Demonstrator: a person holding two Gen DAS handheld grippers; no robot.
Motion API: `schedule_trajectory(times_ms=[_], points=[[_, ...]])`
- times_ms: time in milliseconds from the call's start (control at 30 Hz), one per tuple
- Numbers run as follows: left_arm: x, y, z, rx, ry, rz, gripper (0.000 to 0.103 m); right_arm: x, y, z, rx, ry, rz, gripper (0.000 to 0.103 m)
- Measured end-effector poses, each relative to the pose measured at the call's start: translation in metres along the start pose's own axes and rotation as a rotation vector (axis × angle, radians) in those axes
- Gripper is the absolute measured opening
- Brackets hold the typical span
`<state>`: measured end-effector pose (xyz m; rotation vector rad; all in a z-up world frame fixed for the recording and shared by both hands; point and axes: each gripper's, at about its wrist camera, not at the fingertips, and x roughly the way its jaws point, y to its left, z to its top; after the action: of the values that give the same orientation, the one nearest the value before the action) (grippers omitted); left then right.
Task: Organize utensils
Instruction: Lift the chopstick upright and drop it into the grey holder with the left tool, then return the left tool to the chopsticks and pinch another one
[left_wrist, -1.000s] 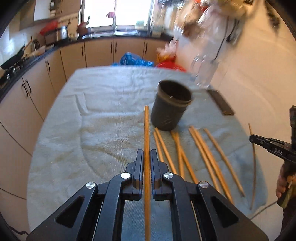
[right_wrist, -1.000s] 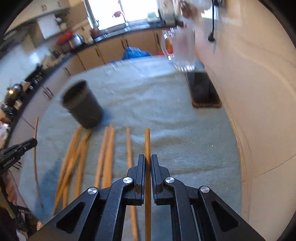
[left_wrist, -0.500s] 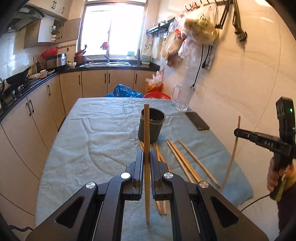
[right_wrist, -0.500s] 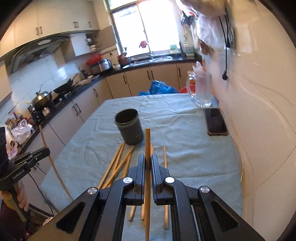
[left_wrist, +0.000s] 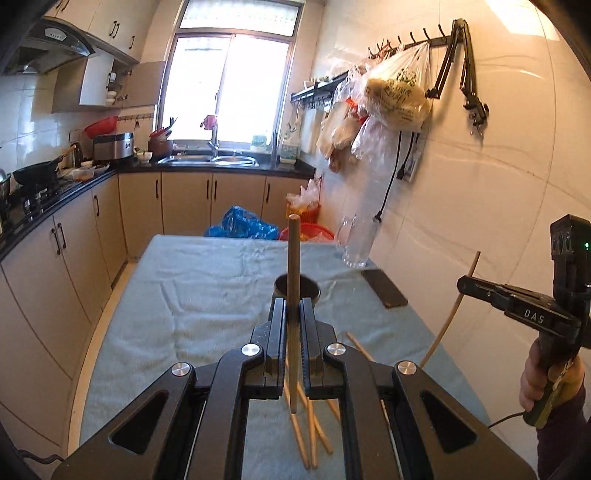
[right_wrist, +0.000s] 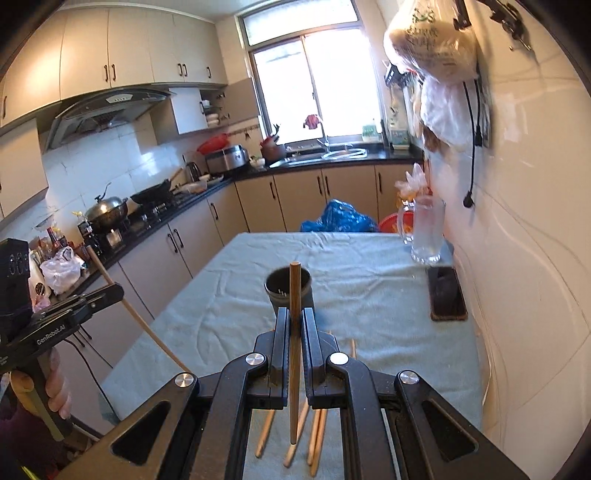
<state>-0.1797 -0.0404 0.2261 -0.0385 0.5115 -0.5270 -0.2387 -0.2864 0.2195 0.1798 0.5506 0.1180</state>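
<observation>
My left gripper (left_wrist: 293, 314) is shut on a wooden chopstick (left_wrist: 294, 266), held upright above the table. My right gripper (right_wrist: 294, 321) is shut on another wooden chopstick (right_wrist: 294, 295), also upright. A dark round cup (left_wrist: 297, 290) stands on the table beyond both grippers; it also shows in the right wrist view (right_wrist: 289, 284). Several loose chopsticks (left_wrist: 308, 439) lie on the cloth below the grippers, seen too in the right wrist view (right_wrist: 314, 435). The right gripper shows in the left wrist view (left_wrist: 461, 286), the left gripper in the right wrist view (right_wrist: 118, 291).
A grey-blue cloth (left_wrist: 207, 295) covers the table. A glass mug (right_wrist: 426, 232) and a dark phone-like slab (right_wrist: 445, 291) sit by the right wall. Kitchen counters run along the left and back. Bags hang on the wall at right.
Both grippers have lifted and tilted up with their chopsticks, from low over the cloth to well above it. The cup now sits lower in both views.
</observation>
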Motion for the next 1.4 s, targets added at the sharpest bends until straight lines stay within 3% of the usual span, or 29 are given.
schedule_trajectory(times_ms=[400, 600, 733, 900, 1033, 1167, 1267, 1300, 1333, 1400], points=[[0.057, -0.02, 0.09, 0.041, -0.123, 0.051, 0.006, 0.043, 0.023, 0.082, 0.023, -0.187, 0.022, 0.007], [0.107, -0.023, 0.116, 0.024, -0.116, 0.046, 0.006, 0.078, 0.034, 0.116, 0.001, -0.258, -0.028, 0.007], [0.149, -0.02, 0.115, 0.019, -0.071, 0.067, 0.006, 0.115, 0.031, 0.118, -0.008, -0.219, -0.068, 0.007], [0.205, -0.002, 0.093, -0.039, 0.067, 0.079, 0.006, 0.164, 0.011, 0.106, 0.046, -0.095, -0.064, 0.007], [0.224, 0.012, 0.078, -0.084, 0.126, 0.086, 0.006, 0.196, -0.011, 0.091, 0.081, -0.01, -0.081, 0.007], [0.225, 0.017, 0.071, -0.087, 0.126, 0.1, 0.009, 0.214, -0.028, 0.079, 0.12, 0.04, -0.092, 0.007], [0.217, 0.02, 0.07, -0.098, 0.117, 0.095, 0.03, 0.219, -0.037, 0.074, 0.157, 0.061, -0.094, 0.008], [0.211, 0.021, 0.071, -0.107, 0.106, 0.093, 0.037, 0.219, -0.039, 0.073, 0.165, 0.068, -0.087, 0.012], [0.206, 0.022, 0.073, -0.112, 0.096, 0.09, 0.041, 0.219, -0.04, 0.073, 0.169, 0.072, -0.087, 0.023], [0.193, 0.022, 0.073, -0.112, 0.082, 0.085, 0.042, 0.213, -0.039, 0.072, 0.169, 0.064, -0.093, 0.04]])
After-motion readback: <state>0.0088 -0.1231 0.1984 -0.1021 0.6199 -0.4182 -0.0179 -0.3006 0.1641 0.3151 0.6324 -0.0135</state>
